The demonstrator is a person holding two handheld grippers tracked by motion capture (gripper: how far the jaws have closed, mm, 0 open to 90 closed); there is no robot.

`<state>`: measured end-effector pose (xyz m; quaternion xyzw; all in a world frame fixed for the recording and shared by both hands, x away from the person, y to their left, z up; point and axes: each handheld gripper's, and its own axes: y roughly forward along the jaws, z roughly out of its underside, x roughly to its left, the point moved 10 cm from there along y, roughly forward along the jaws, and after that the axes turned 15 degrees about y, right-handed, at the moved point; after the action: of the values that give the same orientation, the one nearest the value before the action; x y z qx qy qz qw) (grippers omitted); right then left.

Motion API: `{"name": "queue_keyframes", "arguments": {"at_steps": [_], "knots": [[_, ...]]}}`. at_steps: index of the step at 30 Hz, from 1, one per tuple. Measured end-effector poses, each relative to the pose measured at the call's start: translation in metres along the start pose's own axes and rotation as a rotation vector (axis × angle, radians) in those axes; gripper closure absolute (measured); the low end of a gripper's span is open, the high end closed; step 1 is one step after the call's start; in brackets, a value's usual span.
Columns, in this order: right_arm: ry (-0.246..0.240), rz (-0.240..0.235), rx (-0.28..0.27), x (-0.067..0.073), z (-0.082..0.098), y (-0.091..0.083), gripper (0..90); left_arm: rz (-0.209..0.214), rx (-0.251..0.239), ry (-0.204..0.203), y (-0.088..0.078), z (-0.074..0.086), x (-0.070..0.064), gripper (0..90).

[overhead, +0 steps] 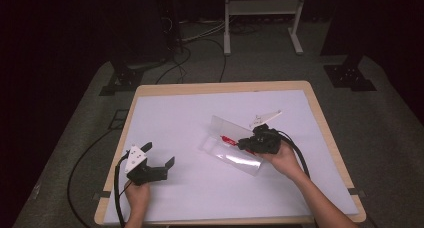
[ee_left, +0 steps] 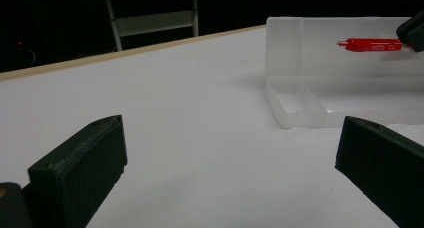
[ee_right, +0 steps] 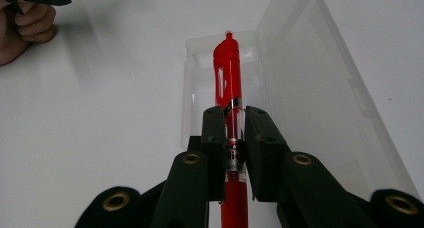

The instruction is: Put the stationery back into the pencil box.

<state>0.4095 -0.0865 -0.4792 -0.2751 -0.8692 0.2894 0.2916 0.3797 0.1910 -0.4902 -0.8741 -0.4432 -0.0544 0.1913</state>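
Red pen (ee_right: 228,83) sits clamped between the jaws of the right tool (ee_right: 235,138), its long axis running straight up the middle of the right gripper view, with the clip end pointing to the top of the frame and the barrel passing down between the pads. In the high view the pen (overhead: 229,139) shows as a short red streak right of centre, pointing left, away from the right tool (overhead: 250,143). It hangs just above the open tray of a clear plastic case (overhead: 235,148), whose lid (ee_right: 320,88) stands raised along the right side of the right gripper view. In the left gripper view the pen (ee_left: 372,44) lies level at the upper right, in front of the upright lid.

Over at the lower left of the high view, the left tool (overhead: 165,160) rests on the white surface (overhead: 190,108), jaws spread wide with nothing between them, well apart from the case. Beyond the surface, cables trail over the floor and a pale metal frame (overhead: 262,13) stands at the top of the frame.

Some printing on the pen barrel is too small to read.
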Motion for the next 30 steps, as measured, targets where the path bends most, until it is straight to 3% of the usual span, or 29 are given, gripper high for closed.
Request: {"name": "queue_keyframes", "arguments": {"at_steps": [30], "knots": [[0.023, 0.016, 0.046, -0.01, 0.013, 0.03, 78.8, 0.002, 0.0, -0.001, 0.0, 0.0, 0.0, 0.0]]}}
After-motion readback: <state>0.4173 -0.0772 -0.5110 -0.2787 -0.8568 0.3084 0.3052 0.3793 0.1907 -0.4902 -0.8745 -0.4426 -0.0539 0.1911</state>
